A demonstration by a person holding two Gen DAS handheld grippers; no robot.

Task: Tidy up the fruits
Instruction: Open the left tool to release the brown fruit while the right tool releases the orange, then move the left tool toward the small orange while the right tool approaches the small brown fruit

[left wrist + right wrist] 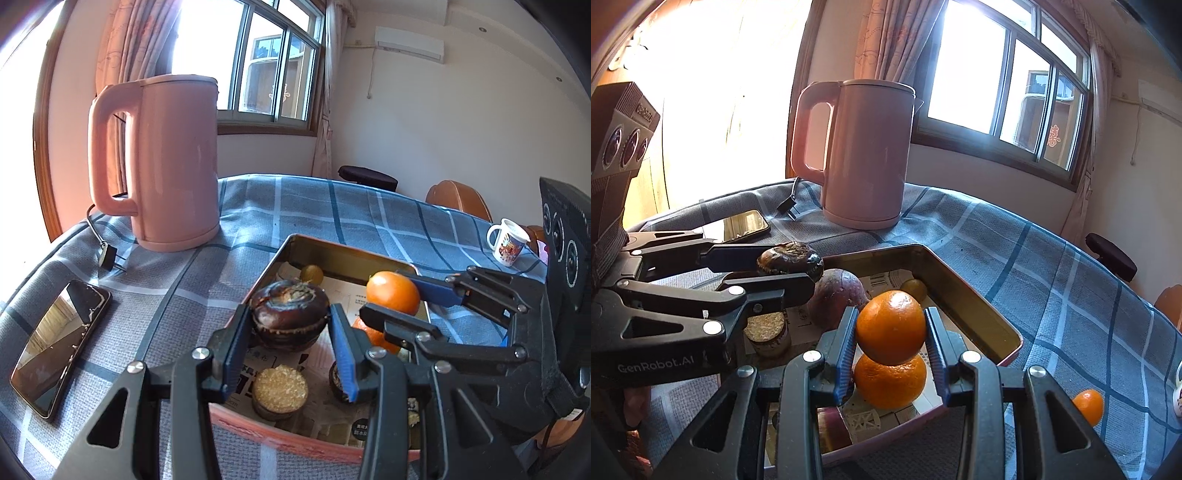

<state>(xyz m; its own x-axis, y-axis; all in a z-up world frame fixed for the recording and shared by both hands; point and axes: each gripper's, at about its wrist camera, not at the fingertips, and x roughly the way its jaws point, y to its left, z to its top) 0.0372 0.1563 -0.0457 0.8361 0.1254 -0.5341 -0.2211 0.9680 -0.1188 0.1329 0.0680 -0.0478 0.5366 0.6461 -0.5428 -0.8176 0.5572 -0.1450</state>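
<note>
My left gripper (291, 325) is shut on a dark brown water chestnut (290, 308) and holds it above the metal tin (354, 254). My right gripper (891, 334) is shut on an orange (891, 325), also over the tin (964, 291); it shows in the left wrist view (393, 297). In the tin lie a second orange (890, 382), a purple round fruit (836, 301), a small yellow fruit (915, 290) and a cut piece with a pale top (280, 387). Another orange (1089, 406) lies on the cloth at right.
A pink kettle (166, 162) stands behind the tin with its plug (109, 256) on the checked tablecloth (184, 295). A phone (61, 347) lies at the left. A white mug (508, 242) stands at the far right. Chairs (458, 199) stand beyond the table.
</note>
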